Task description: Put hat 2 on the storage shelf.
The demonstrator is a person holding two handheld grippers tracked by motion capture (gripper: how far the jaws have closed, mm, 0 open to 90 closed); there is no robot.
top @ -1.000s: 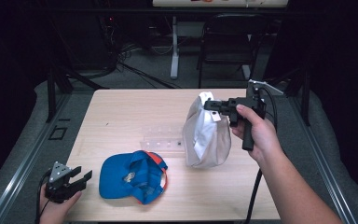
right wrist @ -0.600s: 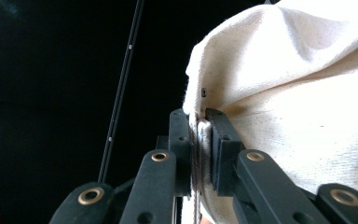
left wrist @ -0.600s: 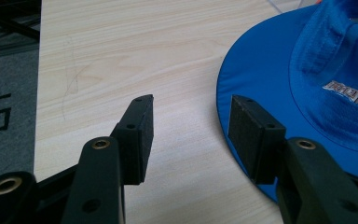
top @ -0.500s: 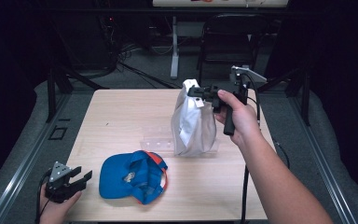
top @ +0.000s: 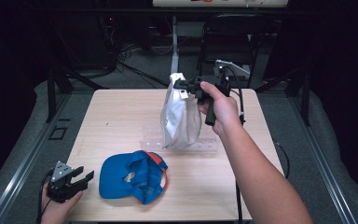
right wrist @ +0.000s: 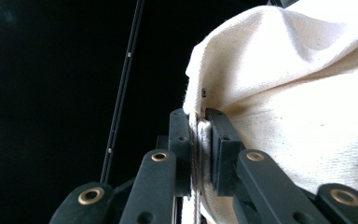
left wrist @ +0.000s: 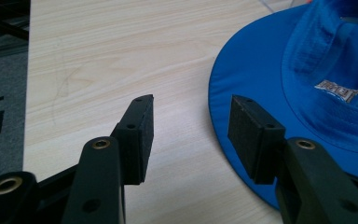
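A white cloth bag [top: 179,116] hangs above the table, pinched at its top edge by my right gripper [top: 182,86]. In the right gripper view the two pads clamp the bag's cream fabric [right wrist: 284,93] between them, my right gripper [right wrist: 198,140] shut on it. A blue cap with orange trim [top: 133,175] lies at the table's near left. My left gripper [top: 77,179] rests at the near left corner, open, just left of the cap. In the left gripper view my left gripper [left wrist: 191,130] points at bare wood, with the cap's blue brim [left wrist: 261,70] beside the right pad.
A clear plastic strip [top: 193,144] lies flat on the wooden table [top: 116,116] under the hanging bag. A black chair [top: 235,37] and cables stand beyond the far edge. Dark floor surrounds the table.
My right hand has carried the hanging bag leftward and slightly farther from me across the table. The left gripper and the cap have stayed put.
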